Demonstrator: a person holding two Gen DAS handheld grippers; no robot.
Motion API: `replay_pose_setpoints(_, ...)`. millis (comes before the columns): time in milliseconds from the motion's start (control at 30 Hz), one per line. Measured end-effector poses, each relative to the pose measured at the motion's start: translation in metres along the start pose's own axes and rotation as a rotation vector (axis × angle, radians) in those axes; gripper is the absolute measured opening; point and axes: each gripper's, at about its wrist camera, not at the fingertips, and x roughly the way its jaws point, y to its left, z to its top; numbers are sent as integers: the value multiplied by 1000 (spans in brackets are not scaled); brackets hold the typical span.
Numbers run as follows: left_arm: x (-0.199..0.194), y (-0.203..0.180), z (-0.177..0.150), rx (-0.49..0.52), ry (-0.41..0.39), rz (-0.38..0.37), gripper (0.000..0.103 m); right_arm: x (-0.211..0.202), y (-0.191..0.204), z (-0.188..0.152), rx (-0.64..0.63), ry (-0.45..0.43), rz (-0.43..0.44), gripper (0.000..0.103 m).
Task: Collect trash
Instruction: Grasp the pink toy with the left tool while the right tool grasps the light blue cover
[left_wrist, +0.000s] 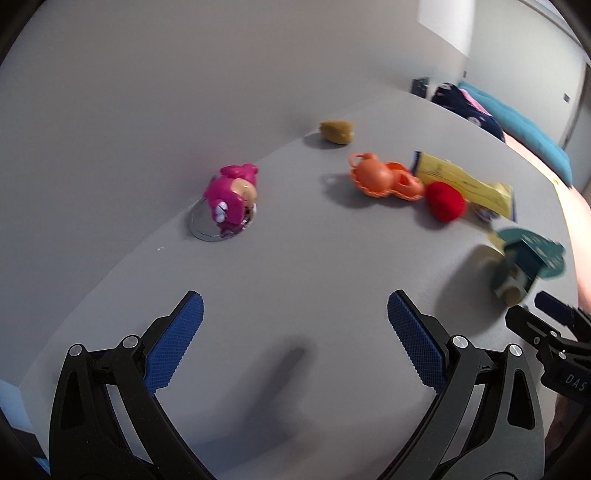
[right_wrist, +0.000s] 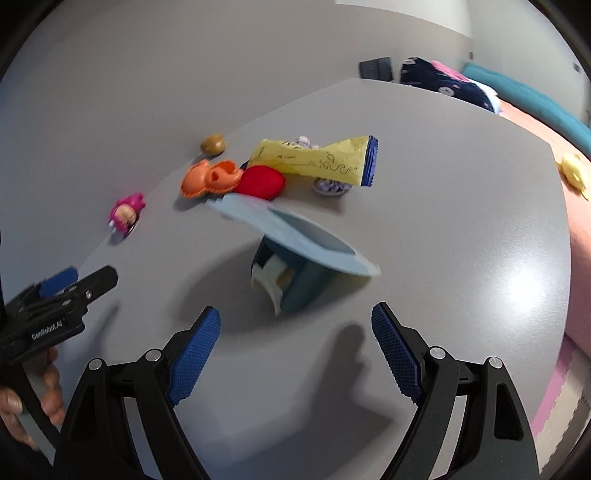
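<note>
On the grey table (left_wrist: 295, 280) lie a yellow wrapper (left_wrist: 465, 181) (right_wrist: 317, 160), a red ball (left_wrist: 445, 201) (right_wrist: 260, 182), an orange plastic toy (left_wrist: 384, 177) (right_wrist: 210, 177), a brown lump (left_wrist: 336, 131) (right_wrist: 213, 144), a pink figure (left_wrist: 232, 199) (right_wrist: 125, 214) and a teal carton with an open light-blue flap (left_wrist: 528, 258) (right_wrist: 295, 258). My left gripper (left_wrist: 295, 314) is open and empty over bare table. My right gripper (right_wrist: 295, 328) is open and empty, just short of the carton. Each gripper shows in the other's view, the right (left_wrist: 546, 321) and the left (right_wrist: 74, 284).
The table's far edge meets a grey wall. A dark patterned cloth (right_wrist: 443, 79) and a teal cushion (left_wrist: 517, 125) lie beyond the table at right. A small yellow object (right_wrist: 574, 170) sits at the right edge. A crumpled purple-white scrap (right_wrist: 330, 186) lies under the wrapper.
</note>
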Motion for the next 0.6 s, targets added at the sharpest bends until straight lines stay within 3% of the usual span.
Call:
replay_pose_setpoints(333,34,14,28,-55,15,61,97,22,-6,24,26,-27,-82,84)
replay_pose_setpoints(600,57,30,58,-138,25,133,97,31,-14,39,-17,-17,-38,76)
